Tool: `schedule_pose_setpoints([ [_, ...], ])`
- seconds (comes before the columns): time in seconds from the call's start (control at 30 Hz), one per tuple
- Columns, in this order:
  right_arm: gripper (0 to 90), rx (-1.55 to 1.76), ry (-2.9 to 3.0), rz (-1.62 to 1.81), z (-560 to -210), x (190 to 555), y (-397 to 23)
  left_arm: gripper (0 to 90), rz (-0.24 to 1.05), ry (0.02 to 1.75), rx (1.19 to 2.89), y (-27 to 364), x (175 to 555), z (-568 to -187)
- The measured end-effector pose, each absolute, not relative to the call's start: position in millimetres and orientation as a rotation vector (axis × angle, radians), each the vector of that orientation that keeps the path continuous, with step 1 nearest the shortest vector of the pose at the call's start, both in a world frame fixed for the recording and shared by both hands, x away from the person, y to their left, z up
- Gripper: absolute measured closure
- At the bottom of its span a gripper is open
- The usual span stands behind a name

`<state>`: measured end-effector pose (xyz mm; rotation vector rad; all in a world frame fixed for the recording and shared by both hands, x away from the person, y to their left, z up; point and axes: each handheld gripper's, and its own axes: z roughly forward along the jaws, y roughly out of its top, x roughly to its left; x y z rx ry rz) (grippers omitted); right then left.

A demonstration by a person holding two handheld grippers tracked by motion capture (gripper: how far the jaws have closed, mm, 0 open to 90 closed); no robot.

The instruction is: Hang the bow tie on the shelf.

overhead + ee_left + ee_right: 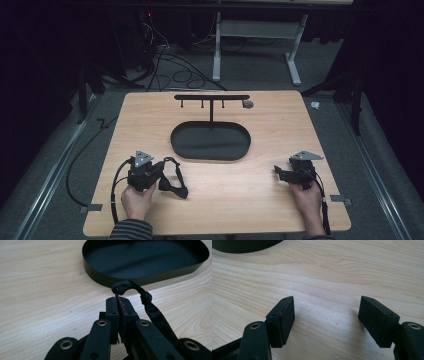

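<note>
Left gripper (119, 301) pinches black strap (150, 307) near oval black tray (210, 141); right gripper (327, 315) jaws wide over wooden table (250, 190)

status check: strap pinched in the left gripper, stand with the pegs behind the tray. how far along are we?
Early. Done: the left gripper is shut on the black strap, pinching its loop. In hand: the strap hangs beside that gripper near the tray, low over the table. Left: nothing hangs on the peg stand; the right gripper is open, idle.
</note>
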<state>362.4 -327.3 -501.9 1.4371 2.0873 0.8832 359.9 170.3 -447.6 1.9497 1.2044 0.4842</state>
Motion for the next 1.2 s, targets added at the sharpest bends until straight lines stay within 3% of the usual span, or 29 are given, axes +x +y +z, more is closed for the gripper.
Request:
schedule_pose_setpoints([
  [1.2,30.6,1.437,2.088,0.884,-502,362,-327,87.1,0.420,0.948,1.947,116,388,-387],
])
